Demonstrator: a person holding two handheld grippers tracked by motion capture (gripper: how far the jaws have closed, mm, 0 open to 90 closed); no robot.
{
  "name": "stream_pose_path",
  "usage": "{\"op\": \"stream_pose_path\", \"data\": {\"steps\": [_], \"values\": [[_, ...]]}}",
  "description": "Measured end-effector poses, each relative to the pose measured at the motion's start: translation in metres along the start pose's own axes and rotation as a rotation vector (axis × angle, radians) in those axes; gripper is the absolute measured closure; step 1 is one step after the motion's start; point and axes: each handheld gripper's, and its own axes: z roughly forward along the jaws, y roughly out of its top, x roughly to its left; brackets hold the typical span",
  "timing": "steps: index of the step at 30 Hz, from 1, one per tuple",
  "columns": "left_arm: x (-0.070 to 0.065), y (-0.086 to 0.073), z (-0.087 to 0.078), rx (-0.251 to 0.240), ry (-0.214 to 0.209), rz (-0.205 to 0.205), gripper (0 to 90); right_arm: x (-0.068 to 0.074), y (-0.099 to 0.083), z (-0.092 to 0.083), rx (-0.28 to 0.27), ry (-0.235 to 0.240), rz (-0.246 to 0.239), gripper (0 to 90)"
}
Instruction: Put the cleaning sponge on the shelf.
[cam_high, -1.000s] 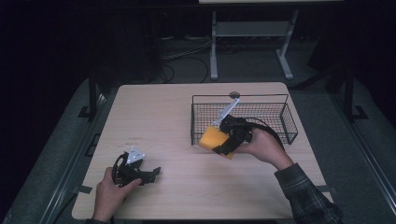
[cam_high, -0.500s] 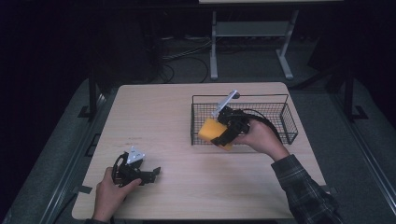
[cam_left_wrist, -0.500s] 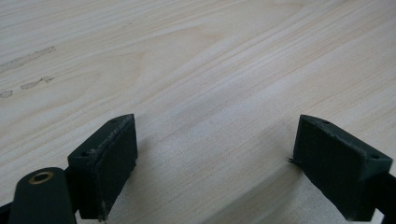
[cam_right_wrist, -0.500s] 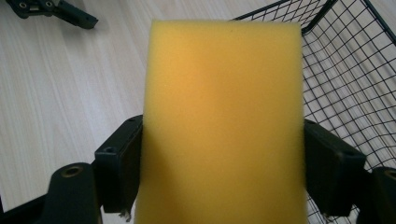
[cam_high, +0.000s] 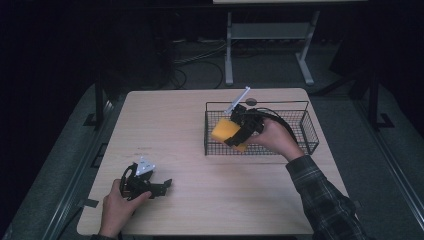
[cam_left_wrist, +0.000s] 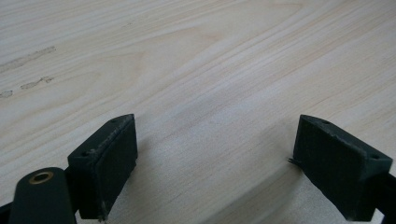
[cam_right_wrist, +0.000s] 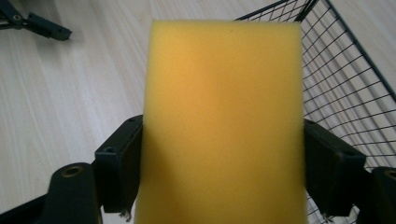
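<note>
— Yellow foam, a rectangular sponge block (cam_high: 223, 131), is sitting clamped between the jaws of the right gripper (cam_high: 235, 134). Where is it hanging relative to the black wire-mesh basket (cam_high: 300, 107)?

— It is hovering over the basket's left end, above the rim there, with its lower edge looking as if it is dipping toward the inside. In the right gripper view the sponge block (cam_right_wrist: 224, 126) is being squeezed from both sides by the right gripper (cam_right_wrist: 224, 168), and the basket's mesh wall (cam_right_wrist: 341, 88) is running off just beside it.

— So which step is being worked, in your judgement?

— I am reading it as the placing step: the sponge block is being carried into the basket and is not yet resting on its floor.

— And the next move is calling for what?

— Probably lowering further inside the basket's walls, clear of the left rim, then spreading the jaws so the foam is dropping flat. Soft foam may be springing back on release, so a low drop seems wiser.

— Is the basket holding anything?

— I am seeing nothing lying in it; the mesh floor right of the hand is looking bare.

— And the other hand?

— The left gripper (cam_high: 160, 187) is resting on the pale wooden worktop (cam_high: 170, 125), well away from the basket toward the near left corner. Its jaws are standing spread apart, gripping nothing, with only wood grain (cam_left_wrist: 210, 93) between them.
</note>
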Motion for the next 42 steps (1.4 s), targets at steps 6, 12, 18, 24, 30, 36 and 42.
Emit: {"op": "stream_pose_path", "data": {"steps": [6,12,18,24,30,36,42], "values": [[0.0,0.0,0.0,0.0,0.0,0.0,12.8,-0.007,0.007,0.002,0.001,-0.004,0.008,23.9],[0.0,0.0,0.0,-0.001,0.0,0.0,12.8,-0.012,0.011,0.006,0.007,-0.005,0.001,23.9],[0.0,0.0,0.0,0.0,0.0,0.0,12.9,-0.02,0.016,0.013,0.012,-0.011,0.01,23.9],[0.0,0.0,0.0,0.001,-0.001,-0.001,12.9,-0.029,0.02,0.021,0.017,-0.021,0.021,23.9],[0.0,0.0,0.0,0.001,0.0,-0.001,12.9,-0.038,0.021,0.031,0.016,-0.03,0.033,23.9],[0.0,0.0,0.0,0.002,0.001,0.0,12.8,-0.046,0.02,0.04,0.024,-0.033,0.055,23.9],[0.0,0.0,0.0,0.002,0.001,0.001,12.8,-0.051,0.019,0.046,0.026,-0.036,0.059,23.8]]}}
